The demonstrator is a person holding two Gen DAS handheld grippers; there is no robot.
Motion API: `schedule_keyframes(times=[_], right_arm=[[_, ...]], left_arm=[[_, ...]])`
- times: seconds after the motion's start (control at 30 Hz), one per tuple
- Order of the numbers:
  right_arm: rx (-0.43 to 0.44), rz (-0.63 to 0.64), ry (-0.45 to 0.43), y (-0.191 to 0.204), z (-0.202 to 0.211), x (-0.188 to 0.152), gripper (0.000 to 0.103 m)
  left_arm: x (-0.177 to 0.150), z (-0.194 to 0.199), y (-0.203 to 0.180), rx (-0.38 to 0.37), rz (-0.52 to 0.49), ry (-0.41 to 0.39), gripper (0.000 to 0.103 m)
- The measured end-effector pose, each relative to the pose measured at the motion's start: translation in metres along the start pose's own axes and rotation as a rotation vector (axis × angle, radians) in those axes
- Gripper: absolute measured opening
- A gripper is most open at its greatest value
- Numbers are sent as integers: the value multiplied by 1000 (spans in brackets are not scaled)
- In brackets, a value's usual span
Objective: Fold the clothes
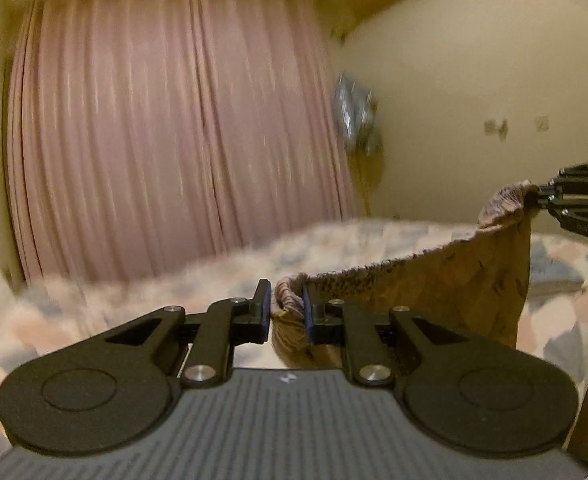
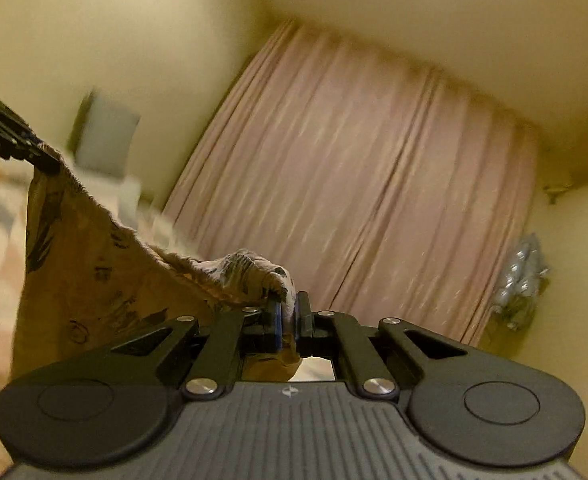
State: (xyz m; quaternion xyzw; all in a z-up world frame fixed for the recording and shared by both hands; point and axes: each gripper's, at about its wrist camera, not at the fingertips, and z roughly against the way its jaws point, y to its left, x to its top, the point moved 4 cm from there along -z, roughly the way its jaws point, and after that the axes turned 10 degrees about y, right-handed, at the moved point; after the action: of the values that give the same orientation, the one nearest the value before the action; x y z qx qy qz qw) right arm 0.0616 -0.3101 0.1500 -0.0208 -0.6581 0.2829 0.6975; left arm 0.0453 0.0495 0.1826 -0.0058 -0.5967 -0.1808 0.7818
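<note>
Cloth [image 1: 474, 276]: tan/brown garment w/ small dark prints and a speckled hem, held up in the air between the two grippers, above the bed. Top edge sagged in a shallow curve from one grip to the other; the rest hung down below it.

Left gripper [image 1: 287, 312]: jaws nearly closed, pinching a bunched corner of the cloth between blue-edged pads. In left wrist view the cloth ran from the grip out toward 2 o'clock, up to the right gripper [image 1: 544, 194], which pinched the opposite corner at approx 3 o'clock of frame.

Right gripper, own view [image 2: 287, 314]: jaws close together w/ a wad of cloth [image 2: 93, 280] clamped between them, fabric bulging over the top of the pads. Cloth stretched off toward 10 o'clock, to the left gripper [image 2: 47, 162] at frame edge.

Bed [image 1: 173, 292]: pastel patchwork cover, blurred, under and behind the cloth. Pink curtain [image 1: 173, 140] at 12 o'clock, pleated, floor-length. Cream wall [image 1: 474, 100] at 2 o'clock. Both views motion-blurred.
</note>
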Motion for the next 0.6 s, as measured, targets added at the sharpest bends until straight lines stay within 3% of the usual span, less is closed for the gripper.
schedule_keyframes(times=[0.17, 0.27, 0.37, 0.47, 0.6], right_arm=[[-26, -54, -77, -35, 20, 40, 3], [-29, -60, -64, -51, -7, 51, 3], [-11, -47, 15, -50, -75, 44, 3], [43, -89, 180, -36, -171, -11, 4], [143, -235, 486, -21, -299, -126, 7]], left_arm=[[65, 32, 2, 43, -101, -116, 13], [91, 11, 8, 58, -138, -124, 13], [90, -49, 17, 67, -139, -72, 13], [53, -135, 27, 46, -95, 40, 13], [-51, -284, 33, -26, 24, 276, 18]])
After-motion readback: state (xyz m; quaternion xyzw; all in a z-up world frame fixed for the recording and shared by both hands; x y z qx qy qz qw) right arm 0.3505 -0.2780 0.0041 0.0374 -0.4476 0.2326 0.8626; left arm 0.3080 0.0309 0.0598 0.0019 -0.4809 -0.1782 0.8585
